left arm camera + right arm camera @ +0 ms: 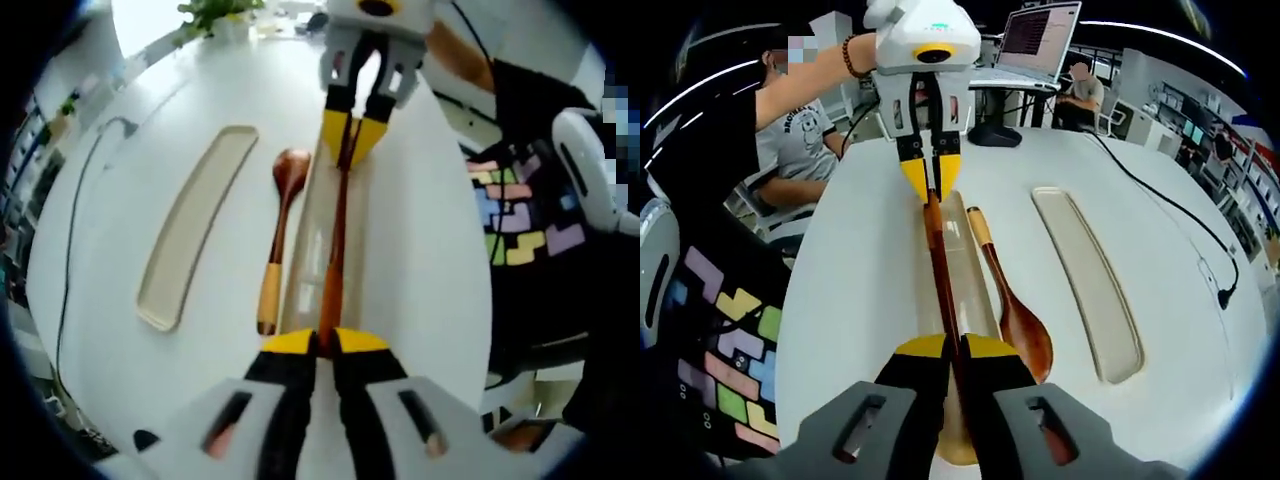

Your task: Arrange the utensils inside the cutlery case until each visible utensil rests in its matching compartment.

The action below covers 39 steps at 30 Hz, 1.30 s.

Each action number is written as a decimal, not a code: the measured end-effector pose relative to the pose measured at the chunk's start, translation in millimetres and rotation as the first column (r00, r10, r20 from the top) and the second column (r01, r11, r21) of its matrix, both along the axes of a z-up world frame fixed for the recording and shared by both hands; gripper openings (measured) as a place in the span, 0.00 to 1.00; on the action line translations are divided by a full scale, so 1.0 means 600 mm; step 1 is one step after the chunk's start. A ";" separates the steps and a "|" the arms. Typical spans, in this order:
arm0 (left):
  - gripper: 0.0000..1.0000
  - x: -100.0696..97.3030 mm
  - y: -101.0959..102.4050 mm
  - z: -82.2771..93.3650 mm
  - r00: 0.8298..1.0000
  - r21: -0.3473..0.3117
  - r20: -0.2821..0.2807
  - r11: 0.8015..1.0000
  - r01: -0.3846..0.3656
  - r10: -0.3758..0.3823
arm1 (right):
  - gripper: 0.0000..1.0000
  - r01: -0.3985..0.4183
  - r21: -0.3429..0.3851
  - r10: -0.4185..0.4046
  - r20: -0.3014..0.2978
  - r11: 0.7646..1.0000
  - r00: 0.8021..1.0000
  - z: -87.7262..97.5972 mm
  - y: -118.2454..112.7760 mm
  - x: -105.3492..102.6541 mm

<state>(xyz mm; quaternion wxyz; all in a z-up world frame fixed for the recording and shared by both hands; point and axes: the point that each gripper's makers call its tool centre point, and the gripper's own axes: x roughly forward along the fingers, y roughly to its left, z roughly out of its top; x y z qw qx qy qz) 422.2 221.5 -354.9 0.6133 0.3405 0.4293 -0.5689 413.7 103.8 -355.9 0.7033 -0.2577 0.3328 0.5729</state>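
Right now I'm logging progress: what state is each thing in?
chopsticks: held at both ends over the case
left hand-held gripper: shut on chopsticks
right hand-held gripper: shut on chopsticks
case: open, on table
lid: off, lying beside
wooden spoon: outside, beside case

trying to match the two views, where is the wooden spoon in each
Left gripper view: the wooden spoon lies left of centre, bowl toward the top, beside the case tray.
Right gripper view: the spoon lies right of centre, bowl toward the bottom.
Shared landmark: the cream lid, lying beyond the spoon from the tray.
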 end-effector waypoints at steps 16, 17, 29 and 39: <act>0.07 -0.001 0.002 -0.009 1.000 -0.005 -0.007 1.000 0.002 -0.002 | 0.03 -0.002 0.000 0.002 -0.039 1.000 0.999 -0.015 0.002 -0.007; 0.07 -0.002 0.003 -0.010 1.000 -0.005 -0.009 1.000 0.001 -0.001 | 0.03 -0.001 0.002 0.001 -0.040 1.000 0.999 -0.016 0.002 -0.007; 0.07 -0.004 0.006 -0.017 1.000 -0.006 -0.013 1.000 -0.002 0.002 | 0.03 0.015 -0.003 -0.015 -0.042 1.000 0.999 -0.021 -0.001 -0.002; 0.07 -0.003 0.010 -0.018 1.000 -0.016 0.001 1.000 0.002 -0.002 | 0.03 0.005 -0.020 -0.006 -0.028 1.000 1.000 -0.025 -0.011 -0.004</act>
